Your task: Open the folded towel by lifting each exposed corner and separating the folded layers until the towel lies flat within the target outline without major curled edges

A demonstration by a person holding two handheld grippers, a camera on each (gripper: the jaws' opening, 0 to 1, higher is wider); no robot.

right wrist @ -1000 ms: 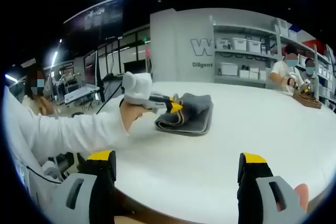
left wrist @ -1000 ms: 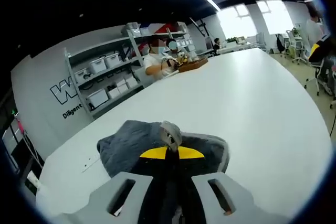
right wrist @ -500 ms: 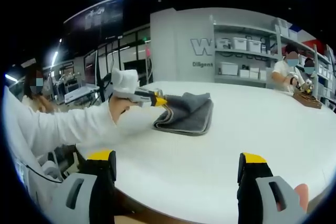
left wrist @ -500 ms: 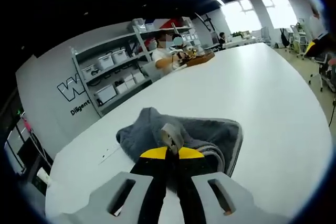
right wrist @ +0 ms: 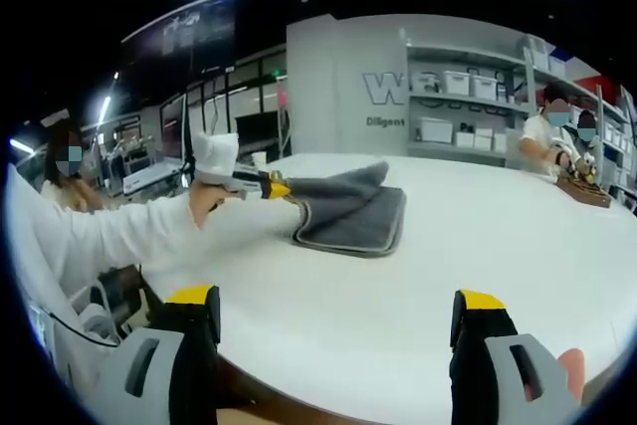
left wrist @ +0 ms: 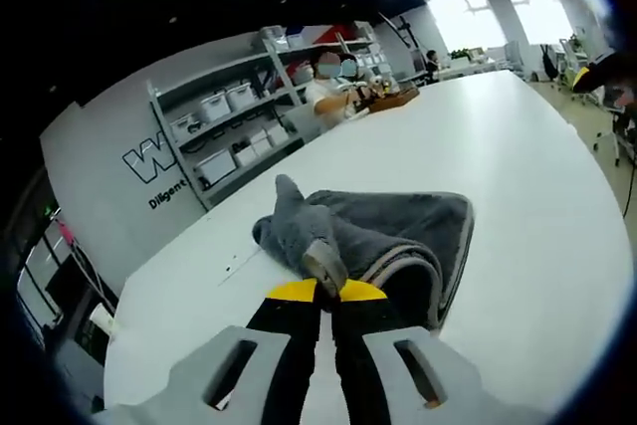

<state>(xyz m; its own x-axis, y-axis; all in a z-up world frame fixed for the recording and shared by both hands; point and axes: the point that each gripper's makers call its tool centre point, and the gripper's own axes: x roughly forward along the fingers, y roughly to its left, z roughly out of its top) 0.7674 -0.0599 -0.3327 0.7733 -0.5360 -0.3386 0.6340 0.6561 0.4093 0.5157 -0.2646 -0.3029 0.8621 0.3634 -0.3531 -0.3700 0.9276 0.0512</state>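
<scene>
- You are gripping a corner of the grey towel (left wrist: pixel 383 236) with your left gripper (left wrist: pixel 320 289), jaws clamped on the cloth, peeling the top layer off the table (left wrist: pixel 518 146).
- Your right gripper (right wrist: pixel 338 318) is hanging near the table's edge, jaws apart and holding nothing.
- Next, I judge, you need that layer carried across and laid flat.

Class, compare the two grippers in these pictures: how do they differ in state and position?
The left gripper is shut on a corner of the grey towel, lifting that layer; the right gripper is open and holds nothing. The left one is at the towel; the right one hangs back near the white table's edge, apart from it. Both have yellow-tipped black jaws.
</scene>
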